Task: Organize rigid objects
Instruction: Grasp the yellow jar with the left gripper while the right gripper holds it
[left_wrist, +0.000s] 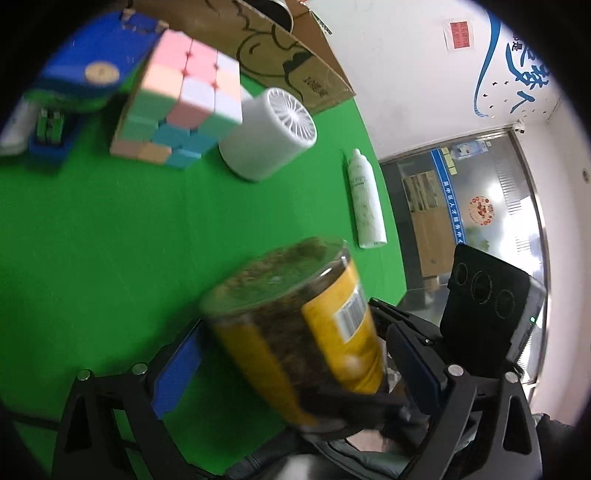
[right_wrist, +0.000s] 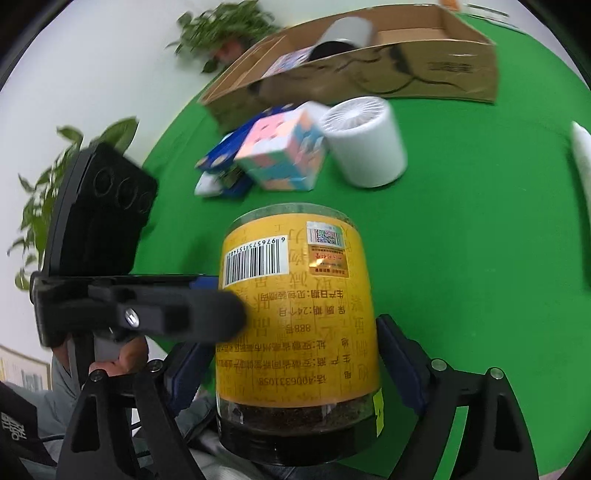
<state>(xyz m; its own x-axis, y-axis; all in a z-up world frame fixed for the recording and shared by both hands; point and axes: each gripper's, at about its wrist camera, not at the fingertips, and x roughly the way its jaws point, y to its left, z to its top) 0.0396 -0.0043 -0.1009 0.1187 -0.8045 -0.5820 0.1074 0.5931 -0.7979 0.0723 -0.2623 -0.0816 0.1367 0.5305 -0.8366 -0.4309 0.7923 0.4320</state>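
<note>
Partway through, by the look of it. The cardboard box (right_wrist: 424, 74) at the back of the green table (right_wrist: 480, 258) already has at least two things in it: something pastel and checkered (right_wrist: 290, 61) and a grey roll-shaped thing (right_wrist: 347, 31), both blurred, so I can't tell exactly what they are. Loose on the table are a pastel puzzle cube (right_wrist: 284, 155), a white ribbed-top cylinder (right_wrist: 365, 147) just beside it, a blue pack (right_wrist: 225, 151) leaning behind the cube, and a white bottle (left_wrist: 365, 199) lying flat, well apart from the rest near the table edge. The item in hand is the yellow-label jar (right_wrist: 295, 314) with a dark lid and brown contents. It is off the table, over the person's lap at the near edge, lid end toward the right camera. The right gripper (right_wrist: 291, 343) has its blue pads on either side of the jar, jaws wide and apparently clamped on it. The left gripper (left_wrist: 291, 350) also straddles the jar, but green shows between its left pad and the glass, so I judge its jaws to be apart and not pressing; blur makes this less than sure. It looks like a handover or a two-handed carry. Left to do: get the jar into the box, then the cube, cylinder, blue pack and bottle.
</note>
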